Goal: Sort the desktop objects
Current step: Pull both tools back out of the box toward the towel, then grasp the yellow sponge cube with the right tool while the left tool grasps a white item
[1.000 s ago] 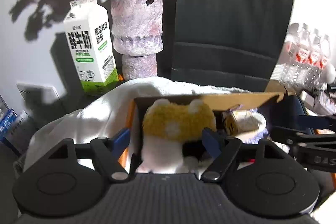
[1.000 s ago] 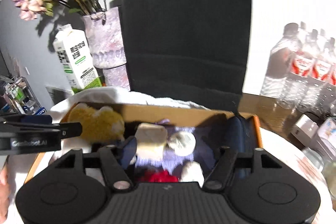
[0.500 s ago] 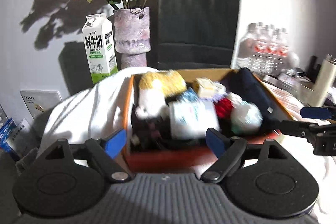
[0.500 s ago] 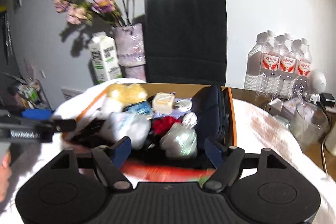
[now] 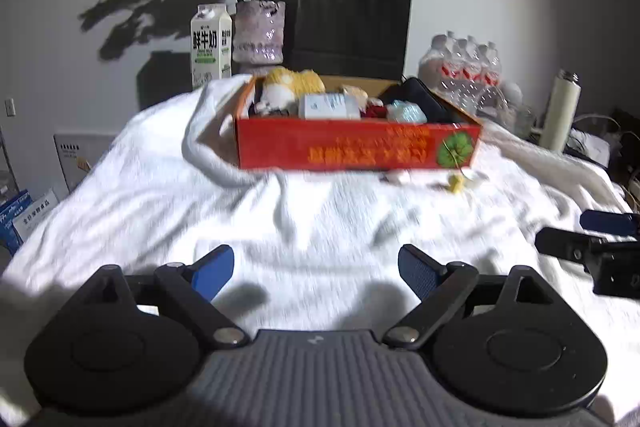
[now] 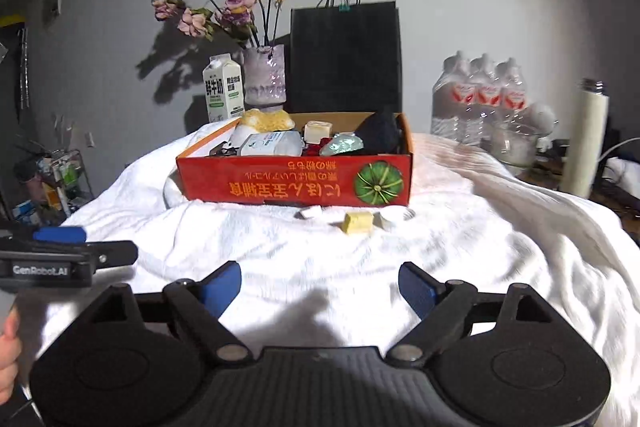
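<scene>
Red cardboard box (image 6: 294, 183), filled with assorted items, on white-cloth-covered surface (image 6: 460, 247). Yellow block (image 6: 358, 222) just before its front wall. Left hand-held gripper (image 5: 316, 269) and right hand-held gripper (image 6: 320, 285): jaws just opening, spread, nothing between.

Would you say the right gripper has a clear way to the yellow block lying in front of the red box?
Probably yes: the right gripper is open and empty, and only bare white cloth lies between it and the yellow block.
</scene>
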### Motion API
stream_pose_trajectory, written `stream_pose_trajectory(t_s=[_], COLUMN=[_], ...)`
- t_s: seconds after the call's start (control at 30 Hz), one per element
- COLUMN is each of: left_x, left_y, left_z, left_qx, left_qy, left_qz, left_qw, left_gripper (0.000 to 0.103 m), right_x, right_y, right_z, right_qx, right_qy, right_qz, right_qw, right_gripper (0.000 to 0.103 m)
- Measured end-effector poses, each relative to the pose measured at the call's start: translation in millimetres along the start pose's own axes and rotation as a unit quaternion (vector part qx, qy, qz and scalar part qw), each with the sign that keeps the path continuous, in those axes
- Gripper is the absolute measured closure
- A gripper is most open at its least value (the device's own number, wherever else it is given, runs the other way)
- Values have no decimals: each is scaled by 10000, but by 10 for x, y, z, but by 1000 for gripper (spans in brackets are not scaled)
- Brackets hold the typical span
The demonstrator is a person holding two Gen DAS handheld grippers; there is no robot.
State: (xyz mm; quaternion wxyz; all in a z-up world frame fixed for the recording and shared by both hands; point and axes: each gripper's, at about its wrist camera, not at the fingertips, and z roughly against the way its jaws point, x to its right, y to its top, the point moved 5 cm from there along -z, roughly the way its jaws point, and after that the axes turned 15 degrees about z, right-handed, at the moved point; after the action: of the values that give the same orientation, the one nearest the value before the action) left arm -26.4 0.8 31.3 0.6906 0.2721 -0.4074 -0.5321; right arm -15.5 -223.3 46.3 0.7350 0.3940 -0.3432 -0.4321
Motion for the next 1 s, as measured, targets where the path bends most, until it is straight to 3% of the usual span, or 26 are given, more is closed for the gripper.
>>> stream_pose_trajectory(t_s=[0.3,0.5,0.63,0.83,0.9,1.0], left_x=[-41,150,345,717,803,857], left_y=[-170,-161,174,515,565,622], left_z=[213,32,-291,-1183,-1480,-1880], left_qx=[55,-153,-224,-879,-1064,-1356], left_qy=[-14,-406,-707,-1439,-1548,-1522], left_qz=[-95,-321,-431,-649,-730,-682], left_qw=[9999,9985,9963,9835,9795,9766], left_gripper=[12,15,20,28,31,44], right_x=[-187,-114,17,353,444,519], right_y=[-216,-249,-127,178,256,338], right_z=[325,201,-73,-716,-960,-1303], right_qx=[66,42,-3,-2,-49,-123], right_qy=[-74,14,100,283,323,568], right_qz=[12,-145,-12,97,130,153], right_qw=[9999,9999,9999,9996,9994,9982], right_gripper=[19,24,32,43,47,50])
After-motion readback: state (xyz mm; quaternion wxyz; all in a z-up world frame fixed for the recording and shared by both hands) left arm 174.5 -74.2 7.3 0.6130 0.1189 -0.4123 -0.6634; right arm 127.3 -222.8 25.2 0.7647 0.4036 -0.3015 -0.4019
